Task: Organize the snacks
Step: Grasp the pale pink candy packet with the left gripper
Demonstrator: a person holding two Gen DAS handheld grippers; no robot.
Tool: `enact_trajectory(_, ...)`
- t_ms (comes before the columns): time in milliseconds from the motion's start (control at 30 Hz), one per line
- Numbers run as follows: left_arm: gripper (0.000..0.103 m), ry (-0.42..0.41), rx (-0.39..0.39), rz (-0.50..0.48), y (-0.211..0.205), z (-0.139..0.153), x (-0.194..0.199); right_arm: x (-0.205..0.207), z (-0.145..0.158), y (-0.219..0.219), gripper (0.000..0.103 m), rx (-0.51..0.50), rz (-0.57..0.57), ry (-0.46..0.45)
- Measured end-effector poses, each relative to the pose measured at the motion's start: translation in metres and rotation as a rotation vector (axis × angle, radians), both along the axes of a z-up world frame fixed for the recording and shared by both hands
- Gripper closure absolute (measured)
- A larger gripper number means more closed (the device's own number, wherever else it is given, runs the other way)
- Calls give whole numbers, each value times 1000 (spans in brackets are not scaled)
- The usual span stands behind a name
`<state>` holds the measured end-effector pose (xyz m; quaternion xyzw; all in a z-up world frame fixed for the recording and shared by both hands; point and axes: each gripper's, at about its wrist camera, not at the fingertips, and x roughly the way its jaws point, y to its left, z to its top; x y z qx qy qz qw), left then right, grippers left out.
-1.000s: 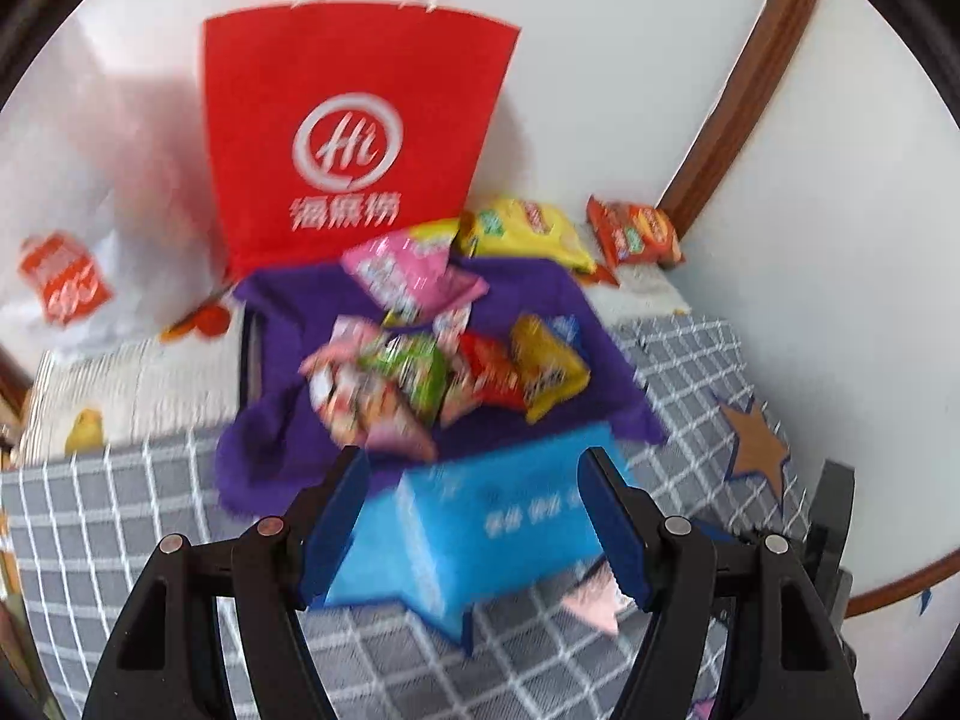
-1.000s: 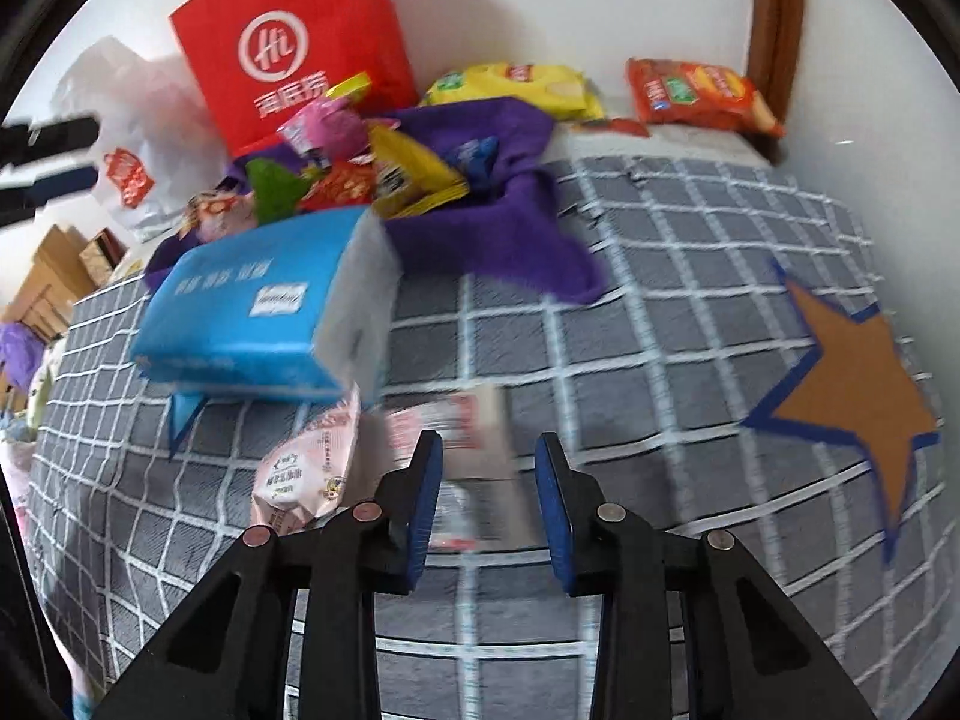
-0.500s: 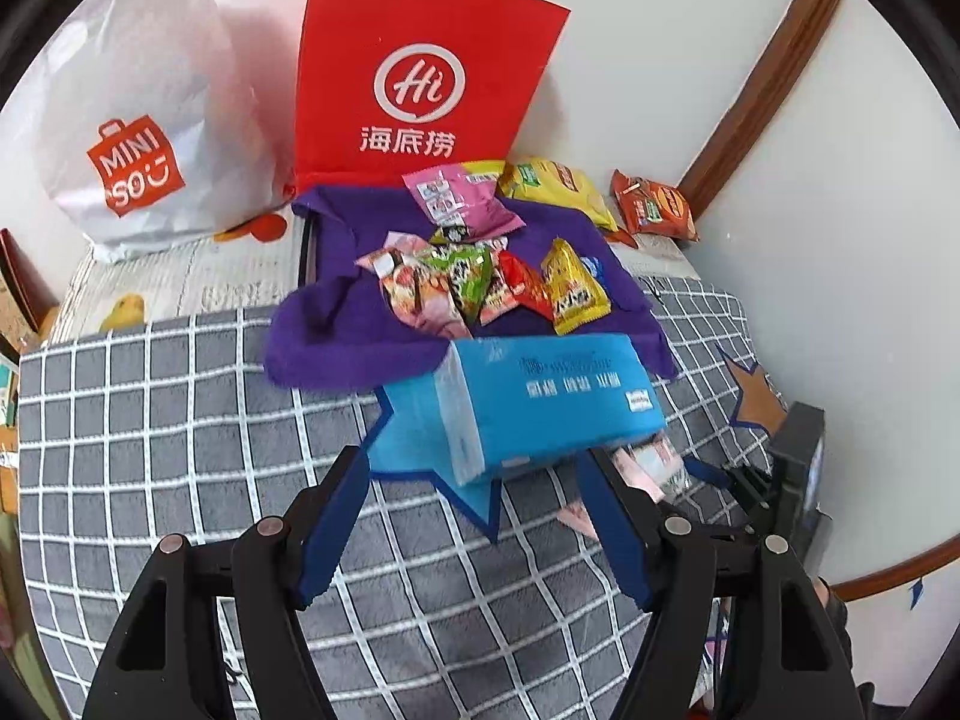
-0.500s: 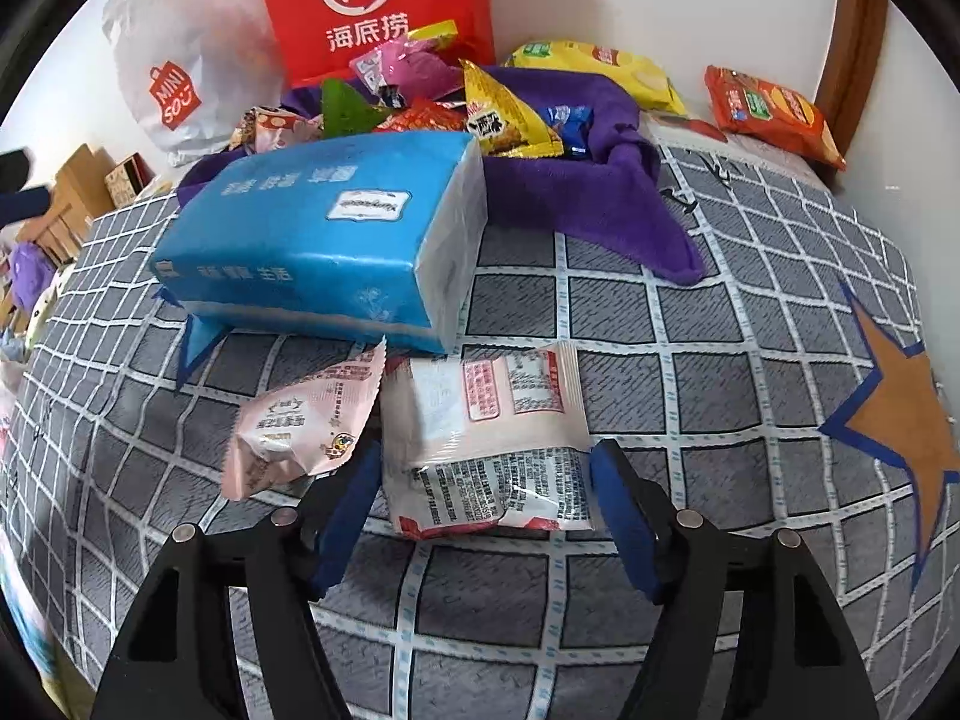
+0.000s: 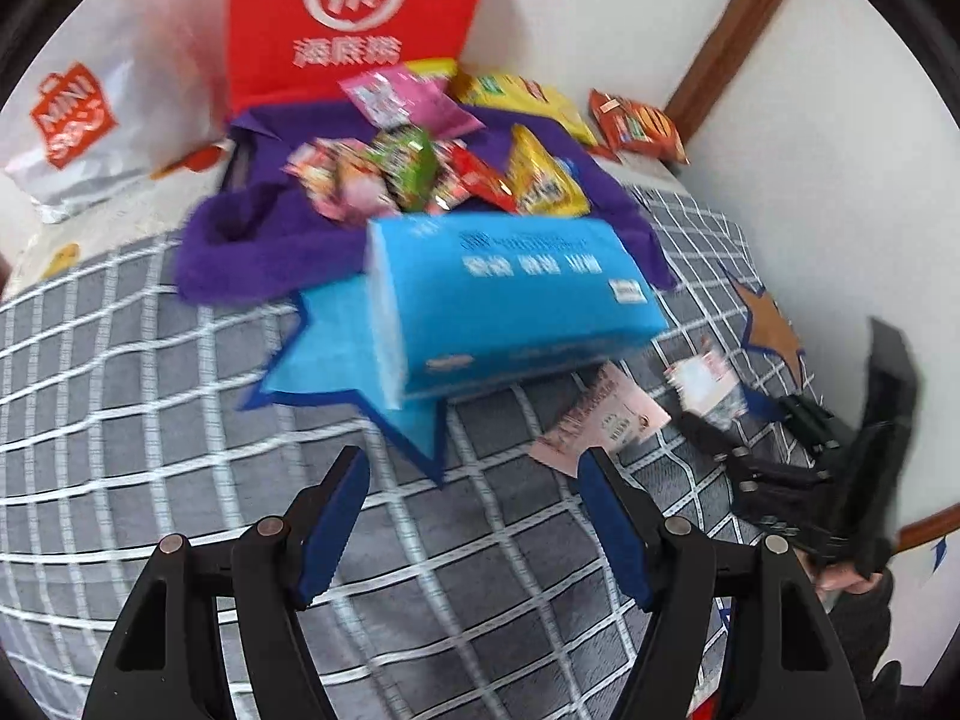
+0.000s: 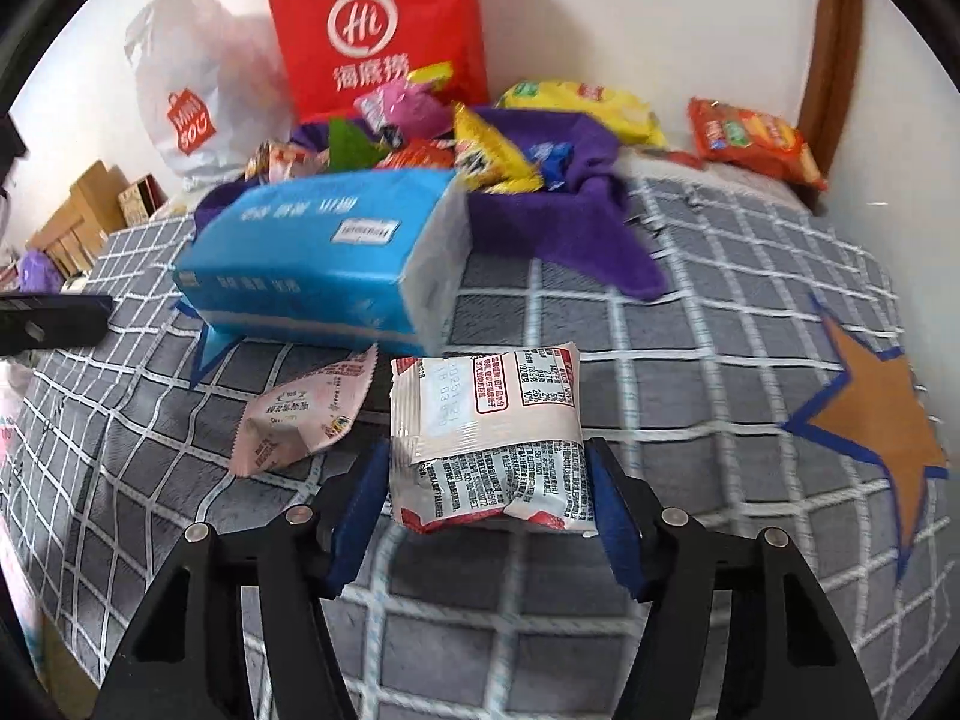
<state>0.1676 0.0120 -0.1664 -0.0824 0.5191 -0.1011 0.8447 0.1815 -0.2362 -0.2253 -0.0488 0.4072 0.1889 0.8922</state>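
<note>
A white and red snack packet (image 6: 486, 438) lies on the grey checked bedcover between the wide-open jaws of my right gripper (image 6: 486, 492); the pads flank its near end, and I cannot tell if they touch it. A pink packet (image 6: 300, 420) lies just left of it, also in the left wrist view (image 5: 600, 420). My left gripper (image 5: 474, 504) is open and empty above the cover, in front of a blue tissue pack (image 5: 504, 294). Several snack packets (image 5: 420, 174) are heaped on a purple cloth (image 5: 258, 240) behind the pack.
A red paper bag (image 5: 354, 18) and a white MINISO bag (image 5: 78, 120) stand against the back wall. A yellow packet (image 6: 582, 108) and an orange packet (image 6: 750, 138) lie by the wooden post at the back right. Cardboard boxes (image 6: 84, 216) sit beyond the bed's left edge.
My right gripper opened from nearly shut and moved forward around the white and red packet. The left wrist view swung right and closer to the tissue pack.
</note>
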Motion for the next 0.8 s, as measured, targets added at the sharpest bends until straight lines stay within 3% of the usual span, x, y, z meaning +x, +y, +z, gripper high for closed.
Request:
enact_trajectory(200, 33, 6, 18, -104, -45, -27, 7, -19, 10, -33, 39, 3, -47, -28)
enact_trajectory(533, 36, -30, 161, -238, -99, -53, 25, -36, 8, -78, 39, 62, -133, -18)
enact_trajectory(700, 60, -78, 206, -268, -112, -50, 20, -37, 2, -83, 39, 80, -157, 2)
enact_trajectory(800, 65, -74, 185, -264, -108, -45, 14, -39, 3, -81, 39, 88, -155, 4)
